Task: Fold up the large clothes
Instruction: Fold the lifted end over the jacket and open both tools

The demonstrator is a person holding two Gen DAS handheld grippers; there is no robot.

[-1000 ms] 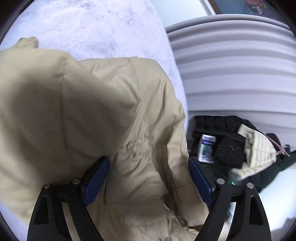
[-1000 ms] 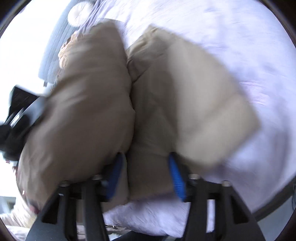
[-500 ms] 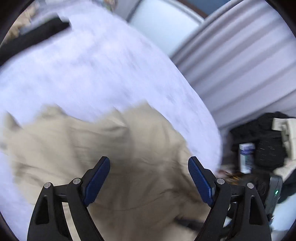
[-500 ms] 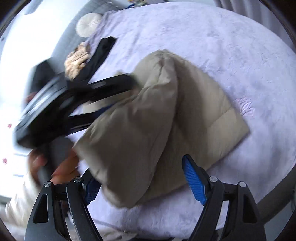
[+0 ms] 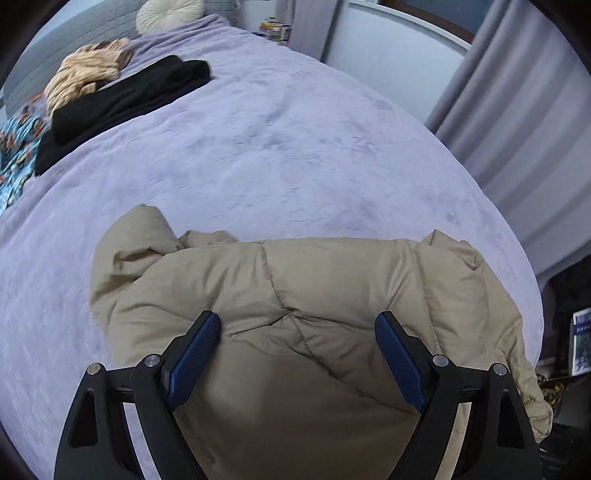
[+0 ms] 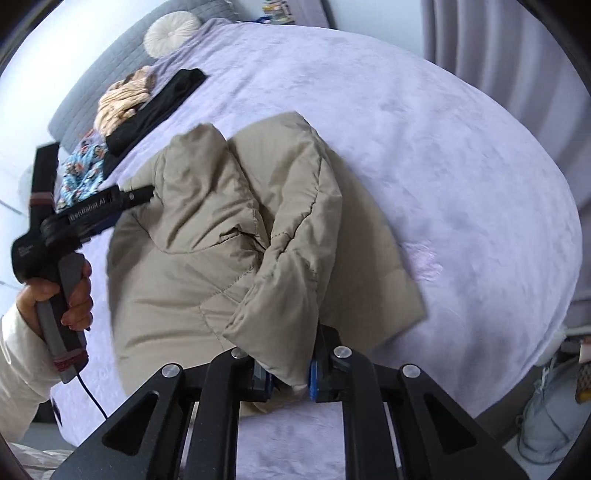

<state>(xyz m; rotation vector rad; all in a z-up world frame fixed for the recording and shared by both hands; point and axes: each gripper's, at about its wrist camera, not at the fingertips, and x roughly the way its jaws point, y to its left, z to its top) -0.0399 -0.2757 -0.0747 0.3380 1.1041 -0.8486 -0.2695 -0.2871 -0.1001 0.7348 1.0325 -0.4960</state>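
A beige padded jacket (image 5: 317, 295) lies partly folded on the lilac bed cover (image 5: 258, 147). My left gripper (image 5: 297, 332) is open just above the jacket's near side, blue pads apart, holding nothing. In the right wrist view the jacket (image 6: 207, 236) is bunched, and my right gripper (image 6: 290, 380) is shut on a thick fold of it at its near edge, lifting that fold. The left gripper (image 6: 142, 194) shows there at the jacket's left side, held by a hand.
A black garment (image 5: 122, 96), a tan knitted item (image 5: 85, 70) and a blue patterned cloth (image 5: 14, 136) lie at the bed's far left. A round cream cushion (image 6: 171, 31) sits at the head. Grey curtains (image 5: 524, 110) hang on the right; clutter (image 5: 576, 332) sits beside the bed.
The left gripper pulled back and tilted up, so the whole bed shows. The right gripper went from open around the jacket to shut on a fold of it.
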